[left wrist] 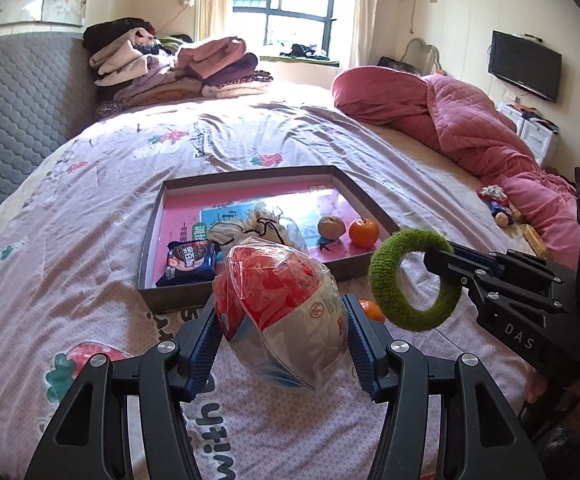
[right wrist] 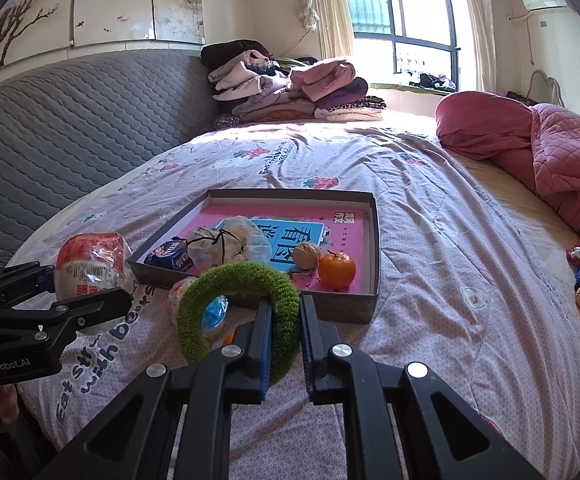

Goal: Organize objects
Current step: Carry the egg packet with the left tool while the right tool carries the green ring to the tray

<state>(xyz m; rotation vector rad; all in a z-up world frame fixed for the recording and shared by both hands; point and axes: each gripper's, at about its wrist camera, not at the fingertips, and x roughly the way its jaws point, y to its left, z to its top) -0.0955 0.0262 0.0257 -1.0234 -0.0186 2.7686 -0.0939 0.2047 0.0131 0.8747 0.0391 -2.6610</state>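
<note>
— Green and fuzzy, what is the ring doing?
— The knitted green ring (right wrist: pixel 245 308) is pinched at its rim by the right gripper (right wrist: pixel 285 320), held above the bedsheet (right wrist: pixel 430 240) just in front of the shallow box (right wrist: pixel 374 236).
— And the left gripper (left wrist: pixel 281 320)?
— Its fingers press both sides of a plastic-wrapped red and white bundle (left wrist: pixel 277 308), also lifted near the box's front edge; inside the box lie a tangerine (right wrist: pixel 336 269), a walnut (right wrist: pixel 306 255), a drawstring pouch (right wrist: pixel 217 248) and a dark snack packet (right wrist: pixel 169 256); a second tangerine (left wrist: pixel 372 310) sits on the sheet beside the box.
</note>
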